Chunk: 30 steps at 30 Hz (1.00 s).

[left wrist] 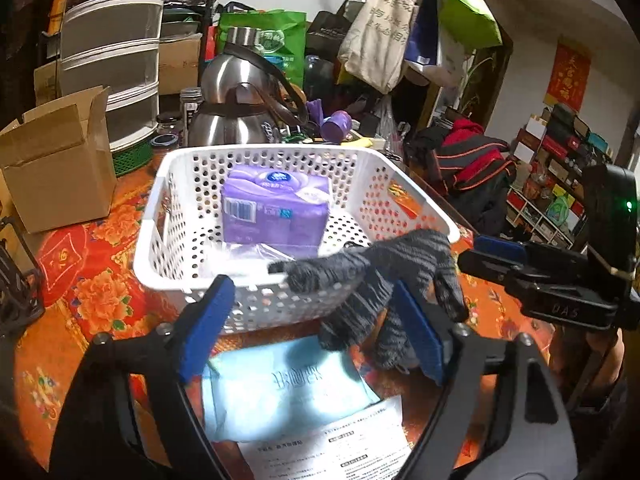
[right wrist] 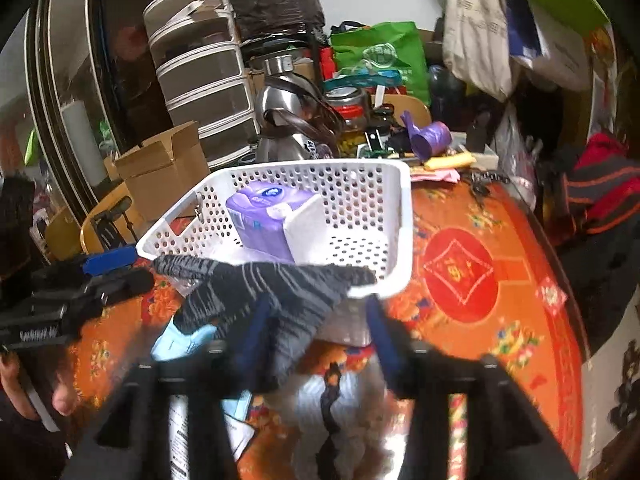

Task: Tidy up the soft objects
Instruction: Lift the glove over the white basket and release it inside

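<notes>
Grey glove (left wrist: 384,280), fingers toward basket (left wrist: 168,216)

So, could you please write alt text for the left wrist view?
A dark grey knit glove drapes over the near rim of a white perforated basket, between the open left gripper fingers. A purple tissue pack sits inside; a light blue packet lies below.
</notes>
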### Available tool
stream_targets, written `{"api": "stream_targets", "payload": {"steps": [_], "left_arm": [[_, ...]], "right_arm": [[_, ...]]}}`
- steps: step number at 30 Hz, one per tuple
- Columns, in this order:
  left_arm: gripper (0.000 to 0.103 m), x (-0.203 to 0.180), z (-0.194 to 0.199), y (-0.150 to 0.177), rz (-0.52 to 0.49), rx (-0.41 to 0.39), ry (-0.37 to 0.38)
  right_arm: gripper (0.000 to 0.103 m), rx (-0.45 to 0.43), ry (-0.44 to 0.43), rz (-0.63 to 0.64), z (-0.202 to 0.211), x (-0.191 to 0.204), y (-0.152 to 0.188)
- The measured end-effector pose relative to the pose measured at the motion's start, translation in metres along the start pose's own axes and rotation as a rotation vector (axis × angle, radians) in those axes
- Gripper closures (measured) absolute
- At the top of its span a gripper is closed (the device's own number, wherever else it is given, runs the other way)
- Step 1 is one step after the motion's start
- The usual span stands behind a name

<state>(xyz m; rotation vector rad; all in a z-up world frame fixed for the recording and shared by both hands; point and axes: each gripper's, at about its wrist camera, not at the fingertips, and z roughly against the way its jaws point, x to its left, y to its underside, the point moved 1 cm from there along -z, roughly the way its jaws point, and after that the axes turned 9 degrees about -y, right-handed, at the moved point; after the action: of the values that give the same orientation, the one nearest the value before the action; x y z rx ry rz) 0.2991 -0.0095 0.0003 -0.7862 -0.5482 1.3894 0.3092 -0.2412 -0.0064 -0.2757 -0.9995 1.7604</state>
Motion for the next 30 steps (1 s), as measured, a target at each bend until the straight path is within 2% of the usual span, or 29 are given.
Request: {"api": "stream_targets", "payload": {"steps": [5,8,15,16,18,20,21,24,30], "left_arm": [[0.023,-0.007,-0.015,0.016,-0.005,0.040,0.009],[0.023,-0.003,-0.032,0.028,0.038,0.093,0.062],[0.024,0.006,-0.057,0.035,0.108,0.122,0.133],[0.026,0.007,-0.059,0.035,0.117,0.124,0.147],[0.061,0.004,-0.063,0.033,0.112,0.137,0.156],[0.075,0.000,-0.067,0.031,0.100,0.167,0.201],[0.080,-0.003,-0.067,0.032,0.092,0.167,0.197],[0.086,-0.009,-0.061,0.030,0.069,0.139,0.180],[0.088,-0.005,-0.036,0.017,0.075,0.088,0.175]], "right_arm": [[0.048,0.043,-0.027,-0.030,-0.010,-0.002,0.016],[0.048,0.059,-0.049,-0.050,-0.020,-0.003,0.022],[0.048,0.079,-0.060,-0.053,-0.032,0.002,0.021],[0.049,0.085,-0.060,-0.049,-0.035,0.003,0.021],[0.068,0.090,-0.067,-0.049,-0.037,0.004,0.021],[0.075,0.097,-0.071,-0.040,-0.038,0.006,0.021],[0.080,0.096,-0.061,-0.025,-0.038,0.009,0.021],[0.088,0.088,-0.054,-0.003,-0.034,0.013,0.022],[0.091,0.051,-0.052,0.035,-0.018,0.021,0.014]]}}
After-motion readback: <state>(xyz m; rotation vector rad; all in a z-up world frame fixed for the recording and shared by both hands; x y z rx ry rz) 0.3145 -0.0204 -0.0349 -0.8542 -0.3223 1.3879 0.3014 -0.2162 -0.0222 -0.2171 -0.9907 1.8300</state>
